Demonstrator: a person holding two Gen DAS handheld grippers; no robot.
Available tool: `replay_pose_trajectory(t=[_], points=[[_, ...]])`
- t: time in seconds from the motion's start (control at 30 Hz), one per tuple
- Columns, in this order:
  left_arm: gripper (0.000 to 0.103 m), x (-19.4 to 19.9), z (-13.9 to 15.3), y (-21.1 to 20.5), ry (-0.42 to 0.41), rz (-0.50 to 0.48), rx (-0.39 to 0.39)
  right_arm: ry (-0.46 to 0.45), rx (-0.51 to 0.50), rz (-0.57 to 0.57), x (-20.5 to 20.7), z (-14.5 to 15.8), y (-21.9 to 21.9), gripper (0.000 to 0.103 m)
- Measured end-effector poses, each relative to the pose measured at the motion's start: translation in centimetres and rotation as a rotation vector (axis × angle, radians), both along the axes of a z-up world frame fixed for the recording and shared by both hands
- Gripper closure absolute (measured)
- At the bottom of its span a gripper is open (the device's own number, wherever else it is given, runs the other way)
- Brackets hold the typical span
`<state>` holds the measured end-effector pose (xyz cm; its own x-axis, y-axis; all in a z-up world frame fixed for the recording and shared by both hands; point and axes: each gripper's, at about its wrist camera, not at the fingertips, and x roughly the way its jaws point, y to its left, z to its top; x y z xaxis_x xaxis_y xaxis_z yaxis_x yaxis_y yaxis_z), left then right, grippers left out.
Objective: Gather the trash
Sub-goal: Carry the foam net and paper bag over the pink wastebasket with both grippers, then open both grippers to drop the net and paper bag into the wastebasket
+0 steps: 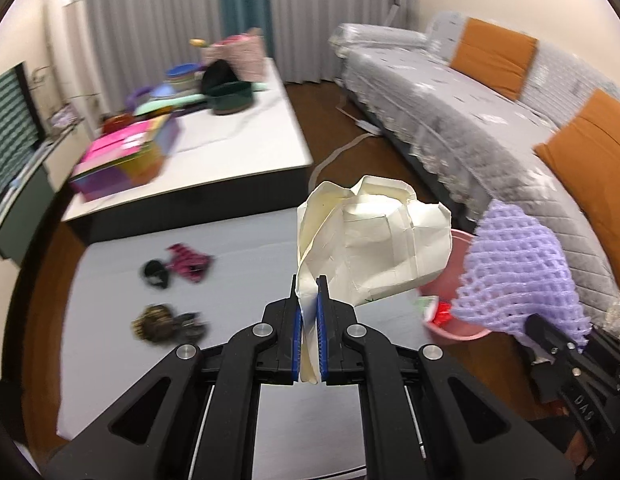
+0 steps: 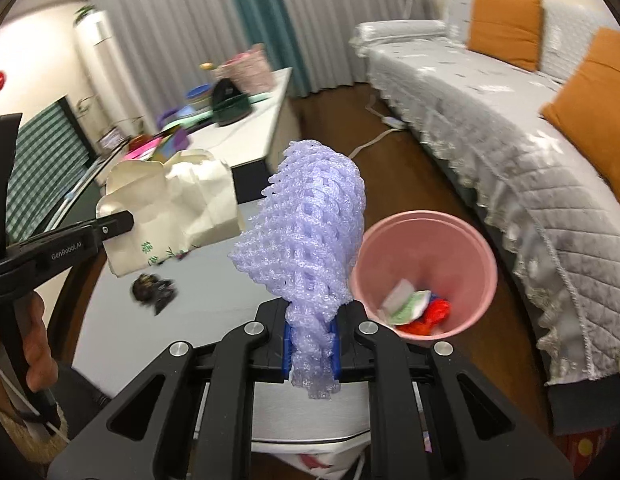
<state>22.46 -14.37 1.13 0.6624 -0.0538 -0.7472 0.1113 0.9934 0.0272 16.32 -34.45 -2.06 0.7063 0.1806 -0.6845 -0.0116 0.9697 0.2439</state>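
Observation:
My left gripper (image 1: 309, 296) is shut on a crumpled cream paper bag (image 1: 374, 240) and holds it above the grey table (image 1: 110, 292). The bag also shows in the right wrist view (image 2: 174, 208), with the left gripper's fingers (image 2: 114, 226) at its left. My right gripper (image 2: 312, 340) is shut on a purple foam net (image 2: 310, 224), which also shows in the left wrist view (image 1: 518, 272). A pink bin (image 2: 426, 272) stands on the floor just right of the net, with trash inside. In the left wrist view the bin (image 1: 458, 328) is partly hidden behind bag and net.
Dark small items (image 1: 166, 320) and a pink-black item (image 1: 186, 266) lie on the grey table. A white table (image 1: 238, 136) with boxes and bowls stands behind. A grey sofa (image 2: 510, 120) with orange cushions runs along the right. A cable (image 2: 374, 140) lies on the wood floor.

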Motion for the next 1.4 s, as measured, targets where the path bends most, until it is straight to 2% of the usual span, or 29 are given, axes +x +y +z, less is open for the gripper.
replay_pose_trajectory(t=[0.17,0.37,0.53,0.87,1.17,1.33,1.37,1.4], points=[[0.097,2.9,-0.9,-5.7,0.031,-0.084,-0.002,-0.017,-0.026,-0.137,1.5,0.0,-4.7,0.089],[0.097,6.3,-2.8,-11.7,0.078,-0.149,0.005,0.003,-0.016,-0.277,4.4,-1.9,-9.9,0.089],[0.097,8.8,-5.4,-15.3,0.122,-0.177,0.015,0.069,-0.019,-0.288,6.0,-5.3,-12.3,0.089],[0.097,12.2,-9.6,-18.2,0.239,-0.207,0.028,0.158,0.025,-0.322,8.6,-8.3,-15.2,0.088],[0.097,14.2,-11.7,-20.1,0.273,-0.235,0.057,0.217,0.061,-0.335,9.9,-10.5,-16.4,0.088],[0.096,14.6,-13.8,-20.0,0.323,-0.229,0.075,0.243,0.048,-0.307,10.9,-11.4,-15.8,0.085],[0.091,14.8,-14.1,-19.9,0.338,-0.220,0.080,0.248,0.045,-0.313,11.1,-11.7,-15.8,0.084],[0.072,15.0,-14.6,-19.6,0.357,-0.205,0.082,0.253,0.042,-0.315,11.2,-11.8,-15.7,0.077]])
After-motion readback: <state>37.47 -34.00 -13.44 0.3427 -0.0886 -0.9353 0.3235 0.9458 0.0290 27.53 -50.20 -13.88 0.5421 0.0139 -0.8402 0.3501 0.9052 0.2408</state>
